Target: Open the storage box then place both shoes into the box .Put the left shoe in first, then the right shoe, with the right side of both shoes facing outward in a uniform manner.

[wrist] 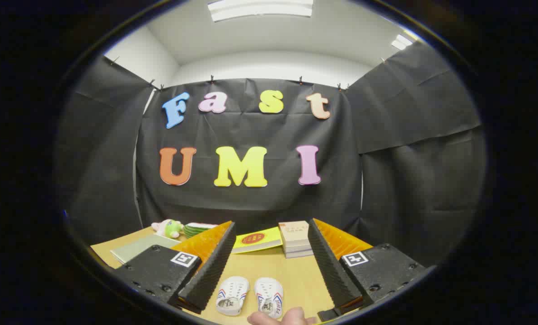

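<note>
Ribbed claw (269,271) spread wide above white shoes (250,295).

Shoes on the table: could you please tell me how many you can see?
2. The left-hand shoe and the right-hand shoe lie side by side between the open tongs, beside a hand. None looks hidden.

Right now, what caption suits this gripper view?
Open gripper hovers over a pair of white shoes on a wooden table.

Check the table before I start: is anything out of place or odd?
One thing: a person's hand rests beside the right shoe, near the open gripper. Both shoes sit upright, side by side, between its fingers.
</note>
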